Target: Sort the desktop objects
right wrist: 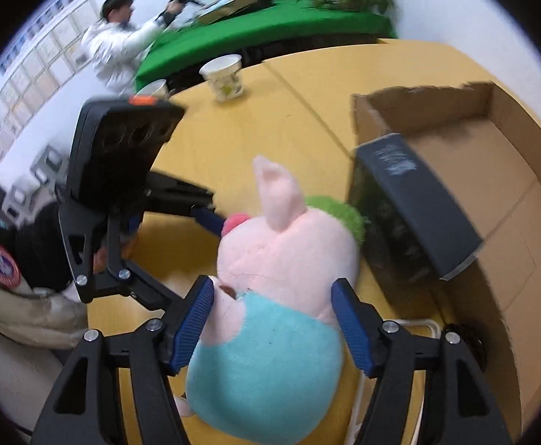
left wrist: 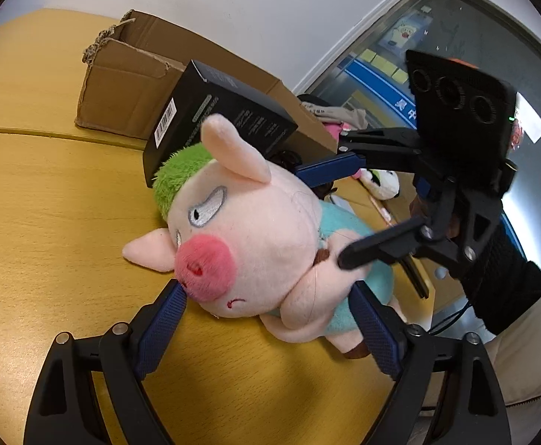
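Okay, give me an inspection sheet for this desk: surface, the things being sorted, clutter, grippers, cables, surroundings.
Surface: yellow wooden table, seam across it.
Job's things: plush pig lying on the table; black box leaning against the open cardboard box.
Clutter: two paper cups at the far edge; a small white plush behind the pig.
Grippers: left gripper open, straddling the pig's head and arm; right gripper open around its body, pads not clearly pressing.
Cables: a thin black cable below the sleeve.
Surroundings: white wall, glass door, green table with plants, a second person working there.

Pink plush pig (left wrist: 248, 230) with green hair, turquoise shirt; black box (left wrist: 215, 118); yellow table (left wrist: 48, 204).
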`<action>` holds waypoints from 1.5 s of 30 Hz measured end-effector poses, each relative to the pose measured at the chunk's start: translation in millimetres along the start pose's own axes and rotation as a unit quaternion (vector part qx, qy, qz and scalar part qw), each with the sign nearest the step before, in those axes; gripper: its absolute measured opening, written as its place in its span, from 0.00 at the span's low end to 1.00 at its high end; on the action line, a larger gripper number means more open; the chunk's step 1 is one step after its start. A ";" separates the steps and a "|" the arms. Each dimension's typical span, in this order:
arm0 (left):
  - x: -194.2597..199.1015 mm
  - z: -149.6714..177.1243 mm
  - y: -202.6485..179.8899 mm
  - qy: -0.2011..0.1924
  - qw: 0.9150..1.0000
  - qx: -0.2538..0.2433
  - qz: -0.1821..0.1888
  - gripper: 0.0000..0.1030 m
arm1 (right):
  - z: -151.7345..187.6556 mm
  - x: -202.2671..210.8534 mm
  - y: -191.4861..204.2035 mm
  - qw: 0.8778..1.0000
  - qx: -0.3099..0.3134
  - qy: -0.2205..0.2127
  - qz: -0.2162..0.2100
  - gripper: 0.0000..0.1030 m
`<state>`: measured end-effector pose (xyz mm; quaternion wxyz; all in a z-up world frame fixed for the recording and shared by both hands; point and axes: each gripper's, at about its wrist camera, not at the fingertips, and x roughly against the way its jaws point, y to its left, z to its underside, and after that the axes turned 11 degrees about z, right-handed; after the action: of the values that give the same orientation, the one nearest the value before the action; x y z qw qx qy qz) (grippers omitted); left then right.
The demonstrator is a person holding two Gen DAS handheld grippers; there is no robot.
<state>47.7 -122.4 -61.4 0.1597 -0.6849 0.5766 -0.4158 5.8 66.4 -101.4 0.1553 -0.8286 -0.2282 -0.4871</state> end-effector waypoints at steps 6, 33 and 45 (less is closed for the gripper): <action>-1.5 5.3 5.0 0.003 1.000 -0.001 0.000 0.91 | 2.1 8.9 -1.5 0.999 0.001 -0.015 0.035 0.21; -1.0 41.0 18.3 -0.017 1.000 -0.016 0.009 0.91 | -0.5 38.0 16.7 0.997 -0.030 -0.033 0.063 0.73; 5.2 49.5 35.2 -0.029 0.999 -0.002 0.035 0.91 | -11.7 0.4 27.3 0.993 0.019 0.025 0.113 0.06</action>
<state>61.8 -150.1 -113.8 0.1898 -0.6766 0.5959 -0.3887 11.8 37.7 -96.4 0.2307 -0.8336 -0.1384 -0.4824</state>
